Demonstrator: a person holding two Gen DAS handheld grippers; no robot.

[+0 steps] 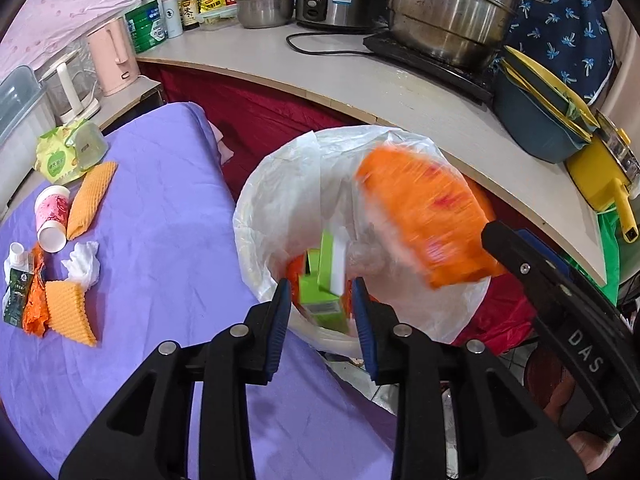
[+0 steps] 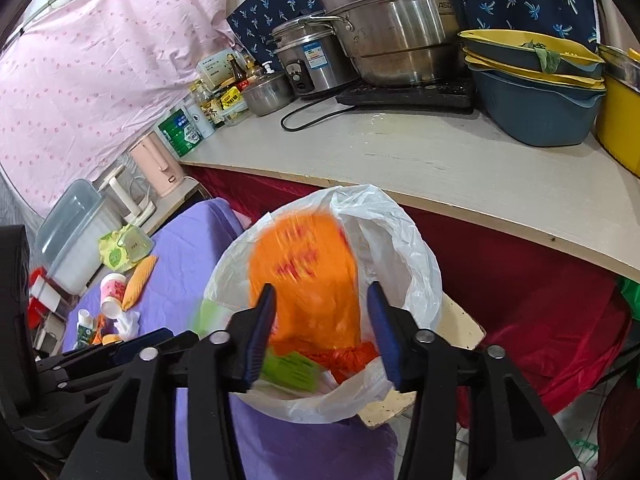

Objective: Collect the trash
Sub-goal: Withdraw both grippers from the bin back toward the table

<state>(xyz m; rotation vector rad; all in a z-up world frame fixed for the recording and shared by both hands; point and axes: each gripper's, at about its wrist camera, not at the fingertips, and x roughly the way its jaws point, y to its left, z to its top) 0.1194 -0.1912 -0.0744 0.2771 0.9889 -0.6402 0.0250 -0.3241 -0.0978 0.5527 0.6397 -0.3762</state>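
Note:
A bin lined with a white plastic bag (image 1: 280, 184) (image 2: 404, 224) stands beside the purple table. A blurred orange packet (image 1: 424, 212) (image 2: 308, 272) is in the air over the bin mouth, free of both grippers. Green cartons (image 1: 324, 280) (image 2: 292, 368) lie inside. My left gripper (image 1: 322, 292) is open and empty above the bin's near rim. My right gripper (image 2: 322, 304) is open above the bin, with the packet just ahead of its fingers. On the table lie a paper cup (image 1: 52, 216), orange foam sleeves (image 1: 90, 196), a tissue (image 1: 82, 264) and a small bottle (image 1: 16, 280).
The purple table (image 1: 168, 220) ends beside the bin. Behind the bin runs a counter (image 1: 360, 80) with pots, a rice cooker, bottles and stacked basins (image 2: 532, 92). A pink kettle (image 1: 112, 56) and a clear box (image 2: 76, 232) stand at the left. A green wipes pack (image 1: 64, 152) lies at the table's far end.

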